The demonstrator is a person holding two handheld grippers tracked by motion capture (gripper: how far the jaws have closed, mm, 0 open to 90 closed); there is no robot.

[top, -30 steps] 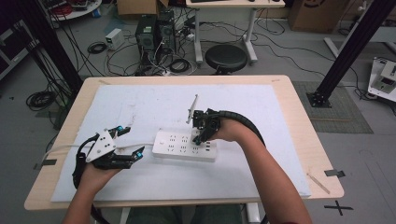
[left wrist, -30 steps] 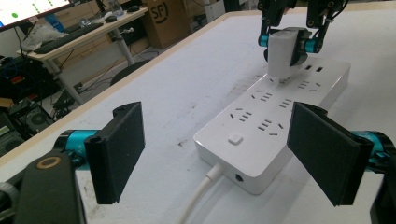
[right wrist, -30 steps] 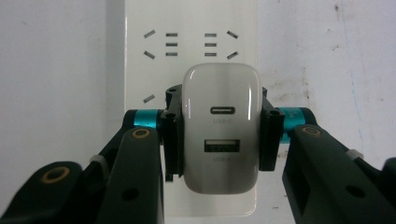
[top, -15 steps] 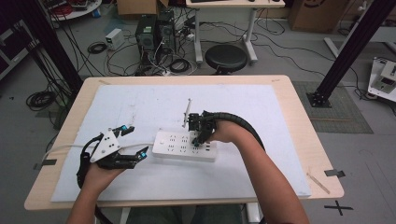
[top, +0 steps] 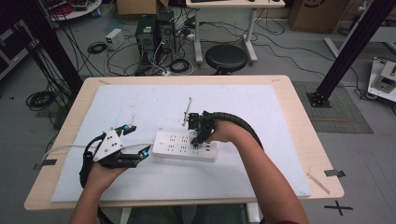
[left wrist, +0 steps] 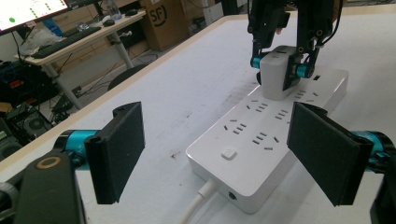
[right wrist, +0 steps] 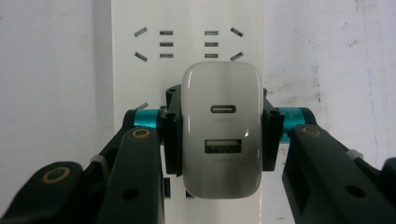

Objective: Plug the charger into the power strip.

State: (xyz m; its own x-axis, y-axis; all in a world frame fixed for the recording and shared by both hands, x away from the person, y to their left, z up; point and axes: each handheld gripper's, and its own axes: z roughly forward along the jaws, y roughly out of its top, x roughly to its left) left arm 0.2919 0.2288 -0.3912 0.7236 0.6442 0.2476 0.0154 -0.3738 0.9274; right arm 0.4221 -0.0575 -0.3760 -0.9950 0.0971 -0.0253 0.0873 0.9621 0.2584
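Your right claw (right wrist: pixel 217 140) is pinching the white USB charger (right wrist: pixel 222 126) across its two flat sides, which is the right place to hold it: the body is a rigid, glossy plastic block, light for its bulk, and its rounded corners and smooth shell would likely slip if you gripped nearer an edge, so keep the pads square on the middle of the side walls. It will not bend or crush, but its prongs, hidden underneath, probably need a straight push into the slots, so tilting it is the thing to avoid. In the right gripper view the charger sits at the centre of the frame, directly over the white power strip (right wrist: pixel 187 28), its face showing a small oval port above a larger rectangular one. In the left gripper view it stands at the upper right, resting on or just above the far part of the strip; I cannot tell whether it is seated. Your left claw (left wrist: pixel 229 154) is spread wide, its pads either side of the strip's near end without touching it. In the high view the strip (top: pixel 182 145) lies mid-frame on the tabletop (top: pixel 299 116).
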